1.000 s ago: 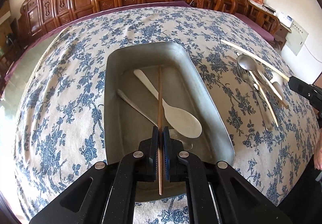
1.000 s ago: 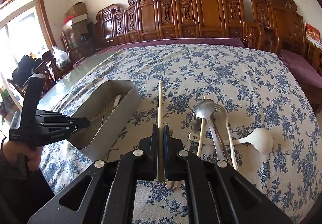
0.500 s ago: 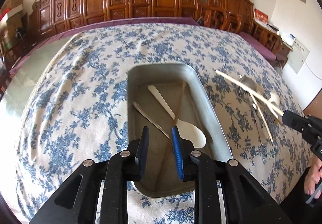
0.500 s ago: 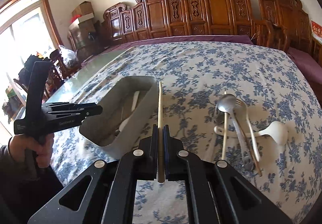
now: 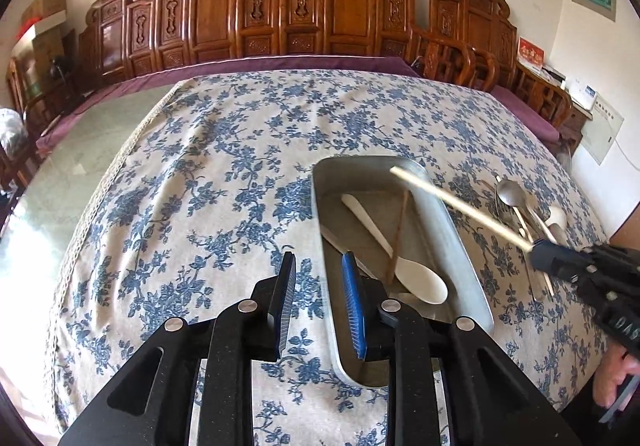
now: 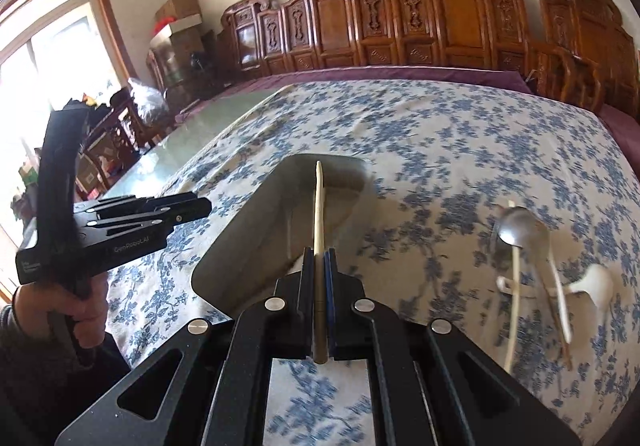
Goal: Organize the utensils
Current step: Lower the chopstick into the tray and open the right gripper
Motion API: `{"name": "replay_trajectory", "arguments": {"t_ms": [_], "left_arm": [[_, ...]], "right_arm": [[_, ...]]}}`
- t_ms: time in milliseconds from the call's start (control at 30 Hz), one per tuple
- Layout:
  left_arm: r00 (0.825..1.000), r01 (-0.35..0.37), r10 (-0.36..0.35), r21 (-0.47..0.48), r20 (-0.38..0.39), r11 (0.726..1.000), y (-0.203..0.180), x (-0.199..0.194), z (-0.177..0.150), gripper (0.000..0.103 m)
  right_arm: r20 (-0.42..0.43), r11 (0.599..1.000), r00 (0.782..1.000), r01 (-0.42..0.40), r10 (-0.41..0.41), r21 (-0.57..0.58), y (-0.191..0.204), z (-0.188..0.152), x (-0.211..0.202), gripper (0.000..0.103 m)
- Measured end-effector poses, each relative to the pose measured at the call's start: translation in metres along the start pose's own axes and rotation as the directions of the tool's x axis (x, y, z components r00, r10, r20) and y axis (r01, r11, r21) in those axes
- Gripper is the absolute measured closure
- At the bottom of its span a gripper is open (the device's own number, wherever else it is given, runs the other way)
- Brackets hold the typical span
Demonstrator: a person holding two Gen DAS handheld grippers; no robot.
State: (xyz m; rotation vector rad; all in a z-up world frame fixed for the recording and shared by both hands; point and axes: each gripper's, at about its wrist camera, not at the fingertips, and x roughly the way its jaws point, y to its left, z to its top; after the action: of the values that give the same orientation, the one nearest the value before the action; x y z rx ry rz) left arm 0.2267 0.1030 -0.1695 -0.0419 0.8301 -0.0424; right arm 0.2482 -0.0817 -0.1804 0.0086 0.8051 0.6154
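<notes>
A metal tray [image 5: 464, 246] sits on the blue-flowered tablecloth and holds a white spoon [image 5: 416, 278], a brown chopstick [image 5: 398, 234] and a metal utensil. My left gripper [image 5: 318, 266] is open and empty above the tray's near left edge. My right gripper [image 6: 319, 258] is shut on a pale chopstick [image 6: 319, 213], held over the tray [image 6: 248, 246]; it also shows in the left wrist view [image 5: 460, 205]. Loose utensils lie right of the tray: a metal spoon [image 6: 516, 226], a white ladle [image 6: 596, 282] and pale chopsticks.
Carved wooden chairs [image 5: 304, 5] line the table's far side. Bare glass tabletop [image 5: 80, 149] shows at the left beyond the cloth. The left gripper shows at the left of the right wrist view [image 6: 196, 205].
My left gripper has opened, let go of the brown chopstick into the tray and drawn back to the left. My right gripper has carried the pale chopstick leftwards over the tray.
</notes>
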Motion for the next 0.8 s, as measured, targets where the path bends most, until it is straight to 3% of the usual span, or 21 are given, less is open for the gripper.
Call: {"name": "replay_trajectory", "arguments": {"t_ms": [400, 800], "left_arm": [[1.0, 0.008, -0.008, -0.029, 0.01, 1.0, 0.017, -0.004, 0.0, 0.081], [1.0, 0.013, -0.013, -0.019, 0.011, 1.0, 0.013, -0.005, 0.001, 0.081]], "right_arm": [[-0.081, 0.997, 0.995, 0.046, -0.051, -0.056, 0.029, 0.013, 0.06, 0.097], [-0.119, 0.999, 0.993, 0.02, -0.025, -0.038, 0.03, 0.002, 0.079, 0.096]]}}
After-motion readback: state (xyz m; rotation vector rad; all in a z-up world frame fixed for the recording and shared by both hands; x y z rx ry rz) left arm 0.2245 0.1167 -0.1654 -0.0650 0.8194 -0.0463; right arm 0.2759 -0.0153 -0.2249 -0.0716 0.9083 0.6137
